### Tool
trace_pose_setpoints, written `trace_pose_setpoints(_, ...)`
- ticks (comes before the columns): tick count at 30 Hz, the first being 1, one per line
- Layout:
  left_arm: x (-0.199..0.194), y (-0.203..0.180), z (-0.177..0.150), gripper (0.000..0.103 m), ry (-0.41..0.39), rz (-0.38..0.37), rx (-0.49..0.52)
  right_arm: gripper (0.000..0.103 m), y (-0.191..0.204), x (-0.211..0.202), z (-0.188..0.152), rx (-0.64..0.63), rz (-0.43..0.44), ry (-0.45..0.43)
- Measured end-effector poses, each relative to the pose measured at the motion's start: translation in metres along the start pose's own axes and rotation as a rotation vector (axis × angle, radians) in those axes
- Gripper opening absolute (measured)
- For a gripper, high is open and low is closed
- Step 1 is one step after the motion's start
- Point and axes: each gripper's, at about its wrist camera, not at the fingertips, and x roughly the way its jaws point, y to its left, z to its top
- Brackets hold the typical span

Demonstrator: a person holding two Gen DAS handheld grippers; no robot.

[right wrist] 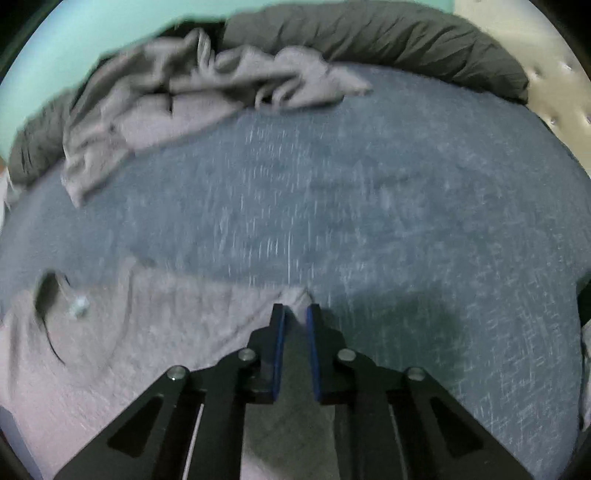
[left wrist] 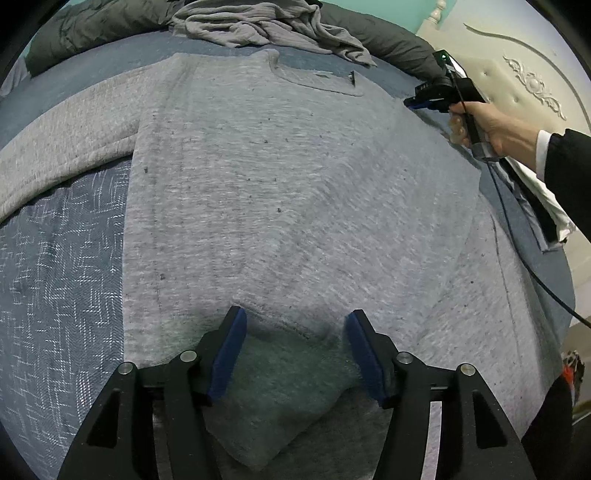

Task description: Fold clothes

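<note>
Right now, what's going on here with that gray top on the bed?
A person is folding a gray sweater spread flat on a blue bedspread, working a handheld gripper in each hand. The right gripper is shut on a pinch of fabric at the sweater's edge near the shoulder. The left gripper is open, with a fold of fabric at the hem lying between its fingers. Another gray garment lies crumpled at the far side.

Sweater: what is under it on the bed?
Under the sweater lies the blue bedspread, showing beside it. Anything beneath the sweater's middle is covered, so I cannot tell.
</note>
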Motion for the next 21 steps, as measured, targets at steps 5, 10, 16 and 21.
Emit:
trace_pose_setpoints(5, -0.013, 0.001, -0.010, 0.062, -0.002, -0.002, -0.005, 0.053, -0.005, 0.003, -0.001, 0.009, 0.070, 0.010)
trace_pose_setpoints(10, -0.013, -0.005, -0.009, 0.062, 0.000, -0.003, -0.006, 0.017, -0.006, 0.011, -0.005, -0.003, 0.104, 0.052)
trace_pose_setpoints(16, -0.012, -0.010, -0.004, 0.063, 0.001, -0.004, -0.005, 0.009, -0.011, 0.008, -0.005, -0.003, 0.028, 0.005)
trace_pose_setpoints(21, -0.018, -0.007, -0.005, 0.063, 0.003, -0.004, -0.007, 0.015, -0.002, 0.015, 0.002, -0.017, -0.038, 0.011)
